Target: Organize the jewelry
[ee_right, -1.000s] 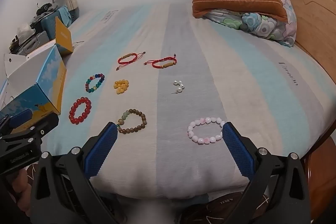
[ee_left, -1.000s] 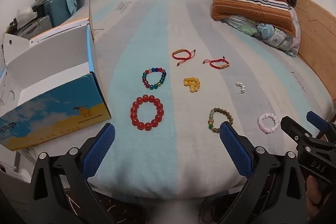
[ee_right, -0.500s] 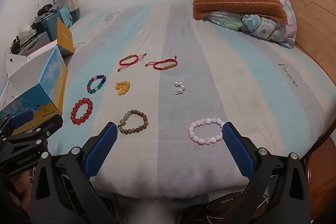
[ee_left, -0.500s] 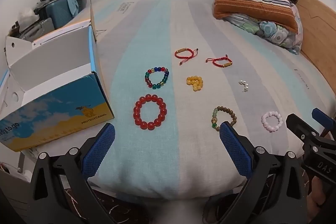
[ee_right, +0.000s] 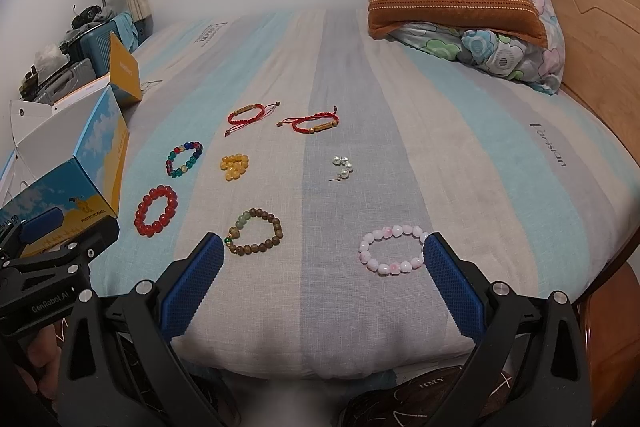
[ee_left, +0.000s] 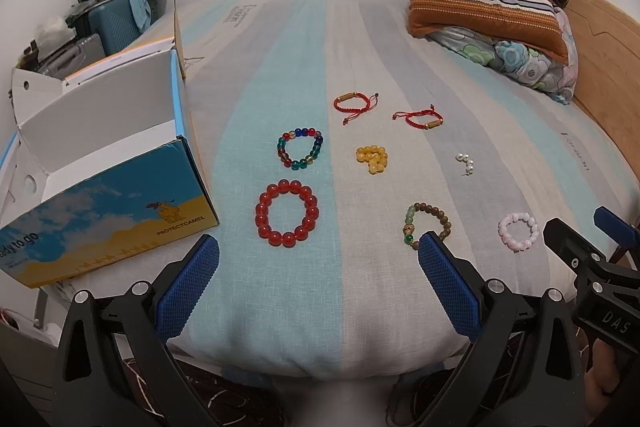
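Several bracelets lie on the striped bed: a red bead bracelet (ee_left: 286, 213), a multicolour bead bracelet (ee_left: 301, 147), two red cord bracelets (ee_left: 353, 102) (ee_left: 420, 118), a yellow bead bunch (ee_left: 372, 158), pearl earrings (ee_left: 465, 163), a brown wooden bracelet (ee_left: 426, 225) and a pink bead bracelet (ee_right: 391, 249). An open blue-and-yellow box (ee_left: 100, 183) stands at the left. My left gripper (ee_left: 318, 267) is open and empty at the bed's near edge, below the red bracelet. My right gripper (ee_right: 323, 267) is open and empty, between the brown bracelet (ee_right: 254, 231) and the pink one.
Stacked pillows and a folded quilt (ee_left: 488, 11) lie at the far right against a wooden headboard (ee_right: 592, 39). Suitcases and clutter (ee_left: 96, 23) stand beyond the box at the left. The bed's near edge (ee_right: 320, 363) drops off just under the grippers.
Both grippers have shifted slightly toward the bed; the jewelry sits a little lower in each view. Nothing was touched, and both stay open.
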